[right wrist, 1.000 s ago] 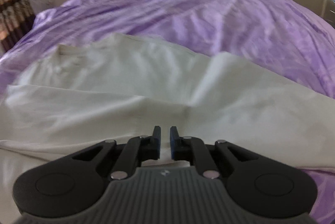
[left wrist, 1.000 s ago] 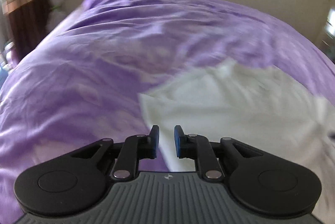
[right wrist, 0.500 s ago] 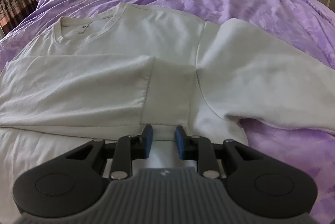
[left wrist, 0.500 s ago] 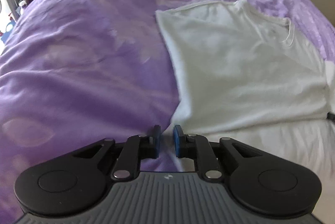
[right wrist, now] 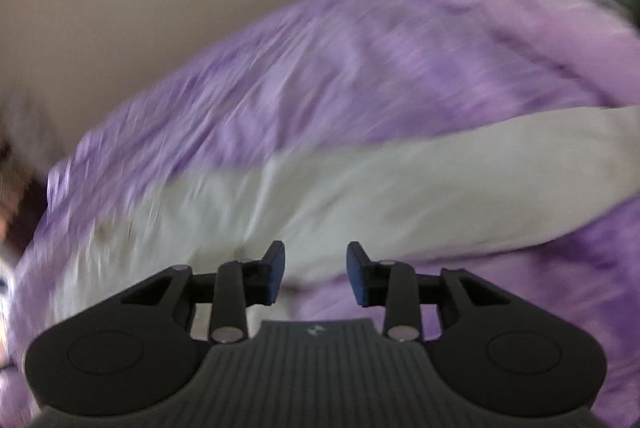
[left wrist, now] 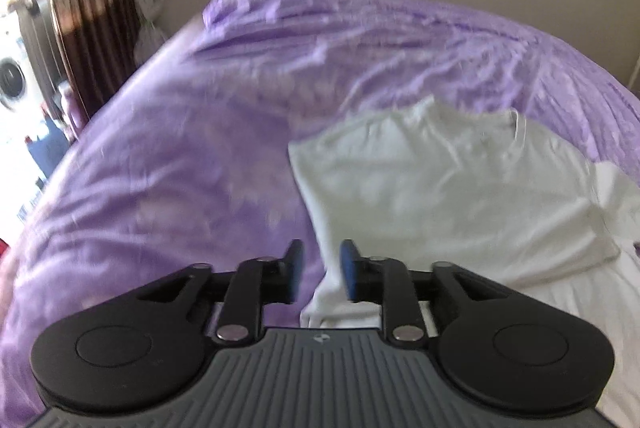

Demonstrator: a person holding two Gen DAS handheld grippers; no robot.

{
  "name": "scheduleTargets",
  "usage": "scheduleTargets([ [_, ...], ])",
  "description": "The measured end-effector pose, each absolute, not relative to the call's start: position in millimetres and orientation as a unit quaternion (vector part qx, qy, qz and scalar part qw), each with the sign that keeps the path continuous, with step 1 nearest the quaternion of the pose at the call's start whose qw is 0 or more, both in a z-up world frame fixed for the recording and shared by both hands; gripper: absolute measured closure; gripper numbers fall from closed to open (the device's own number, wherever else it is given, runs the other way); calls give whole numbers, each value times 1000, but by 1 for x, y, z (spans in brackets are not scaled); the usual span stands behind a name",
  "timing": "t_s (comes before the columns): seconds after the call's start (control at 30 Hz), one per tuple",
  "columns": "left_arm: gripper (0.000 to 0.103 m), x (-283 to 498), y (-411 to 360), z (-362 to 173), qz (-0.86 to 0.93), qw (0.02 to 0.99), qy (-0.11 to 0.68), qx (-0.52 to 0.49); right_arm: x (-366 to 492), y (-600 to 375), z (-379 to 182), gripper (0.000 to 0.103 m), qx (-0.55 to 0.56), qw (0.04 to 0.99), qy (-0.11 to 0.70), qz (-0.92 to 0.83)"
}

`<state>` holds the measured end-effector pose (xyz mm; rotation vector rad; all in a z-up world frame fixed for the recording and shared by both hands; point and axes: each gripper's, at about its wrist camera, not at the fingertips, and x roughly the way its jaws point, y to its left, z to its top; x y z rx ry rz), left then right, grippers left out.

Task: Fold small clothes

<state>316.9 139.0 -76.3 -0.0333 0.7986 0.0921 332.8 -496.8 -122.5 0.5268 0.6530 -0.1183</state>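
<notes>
Both claws, left (left wrist: 320, 270) and right (right wrist: 316, 274), had just been opening and stood apart, empty, over the half-folded white shirt (left wrist: 452, 196) on the bed (left wrist: 180, 156), so its outstretched sleeve (right wrist: 440, 180) probably needed gripping next.

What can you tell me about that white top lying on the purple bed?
The white long-sleeved top looks like soft knit cotton with a ribbed round neckline at its far end. It lies flat on the purple bedcover, one sleeve folded across the body and its left edge folded straight. In the blurred right wrist view, the other sleeve stretches out over the cover. Neither gripper holds it.
</notes>
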Motion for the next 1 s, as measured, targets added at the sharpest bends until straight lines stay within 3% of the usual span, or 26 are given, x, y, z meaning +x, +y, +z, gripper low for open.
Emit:
scheduleTargets([
  [0.03, 69, 319, 132, -74, 43, 922, 384, -4, 323, -517, -121, 54, 272, 910, 304, -78],
  [0.07, 68, 324, 124, -73, 41, 920, 390, 15, 317, -535, -120, 50, 285, 908, 295, -91],
  [0.13, 67, 329, 116, -74, 32, 915, 401, 19, 301, -572, -124, 50, 314, 898, 285, -121],
  [0.27, 55, 332, 116, -78, 13, 918, 394, -49, 274, -637, -144, 51, 388, 864, 267, -175],
  [0.43, 55, 343, 111, -89, 29, 907, 416, -51, 264, -688, -174, 55, 428, 833, 268, -226],
  [0.57, 56, 346, 108, -96, 30, 904, 424, -51, 272, -709, -188, 62, 438, 822, 259, -255],
  [0.7, 66, 349, 105, -99, 34, 902, 427, -46, 279, -723, -199, 72, 451, 812, 257, -268],
  [0.83, 76, 353, 109, -102, 49, 898, 436, -42, 283, -728, -200, 99, 453, 811, 247, -276],
  [1.0, 88, 353, 119, -101, 48, 896, 437, -52, 300, -699, -152, 102, 369, 863, 238, -251],
])
